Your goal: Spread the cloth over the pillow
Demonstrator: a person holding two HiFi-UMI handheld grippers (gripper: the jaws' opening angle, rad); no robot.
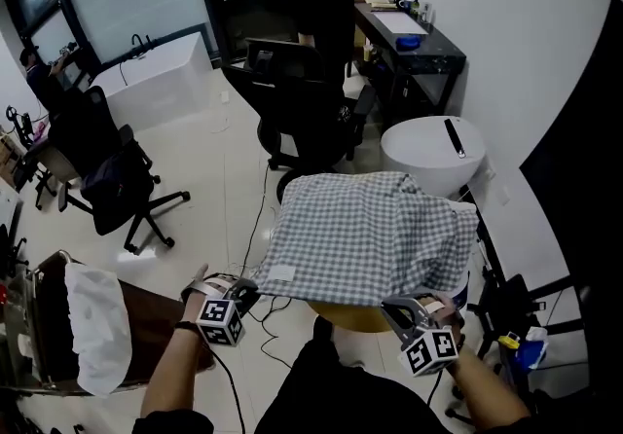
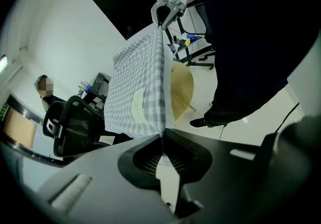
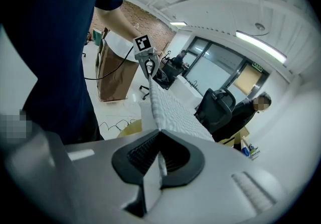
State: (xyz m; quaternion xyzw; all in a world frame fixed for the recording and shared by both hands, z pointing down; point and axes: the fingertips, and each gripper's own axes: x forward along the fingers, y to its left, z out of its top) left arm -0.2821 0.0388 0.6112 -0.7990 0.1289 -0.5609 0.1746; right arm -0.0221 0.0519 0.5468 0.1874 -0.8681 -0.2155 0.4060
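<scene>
A blue-and-white checked cloth (image 1: pixel 365 233) hangs stretched between my two grippers over a round wooden stool (image 1: pixel 352 316). It bulges at the far side; no pillow surface shows under it. My left gripper (image 1: pixel 248 290) is shut on the cloth's near left corner, and my right gripper (image 1: pixel 395 309) is shut on its near right corner. In the left gripper view the cloth (image 2: pixel 135 90) runs from the shut jaws (image 2: pixel 161 135) up to the right gripper (image 2: pixel 163 18). The right gripper view shows the cloth (image 3: pixel 173 112) running from its own jaws (image 3: pixel 159 132) to the left gripper (image 3: pixel 149 66).
A person (image 1: pixel 326 4) stands at the back by a black desk (image 1: pixel 414 48). Black office chairs (image 1: pixel 302 101) (image 1: pixel 112 184) stand behind the cloth and at left. A white round table (image 1: pixel 428 155) is at right, a white bag (image 1: pixel 97 325) on a brown box near left. Cables (image 1: pixel 258 218) cross the floor.
</scene>
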